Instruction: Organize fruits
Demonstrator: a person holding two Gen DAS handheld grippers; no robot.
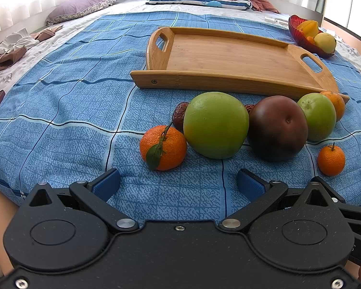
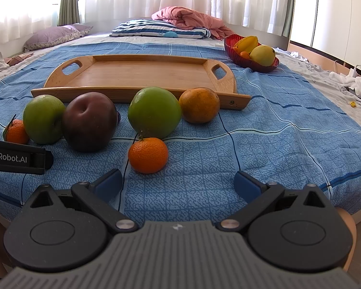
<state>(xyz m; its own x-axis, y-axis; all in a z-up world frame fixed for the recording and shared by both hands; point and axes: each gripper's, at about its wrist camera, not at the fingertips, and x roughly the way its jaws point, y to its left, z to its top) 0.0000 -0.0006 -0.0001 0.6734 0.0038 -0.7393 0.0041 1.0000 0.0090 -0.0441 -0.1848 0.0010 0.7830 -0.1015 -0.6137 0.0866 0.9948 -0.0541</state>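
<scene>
Loose fruit lies on the blue checked cloth in front of an empty wooden tray (image 1: pixel 228 55) (image 2: pixel 142 74). In the left wrist view: a leafed tangerine (image 1: pixel 163 147), a big green apple (image 1: pixel 215 128), a dark plum (image 1: pixel 277 128), a second green apple (image 1: pixel 319 116), a small tangerine (image 1: pixel 331 160), an orange (image 1: pixel 335 104) and dark dates (image 1: pixel 179 116). The right wrist view shows the plum (image 2: pixel 89 121), both apples (image 2: pixel 43 122) (image 2: pixel 154 112), the orange (image 2: pixel 199 104) and tangerines (image 2: pixel 148 155) (image 2: pixel 16 132). My left gripper (image 1: pixel 178 184) and right gripper (image 2: pixel 178 184) are open, empty, just short of the fruit.
A red bowl (image 1: pixel 298 36) (image 2: pixel 231 45) with yellow fruit sits beyond the tray's right end. Pillows and a pink quilt (image 2: pixel 187 20) lie at the bed's far end. Clothes (image 1: pixel 12 45) lie at the left edge, white cloth and cables (image 2: pixel 353 79) at the right.
</scene>
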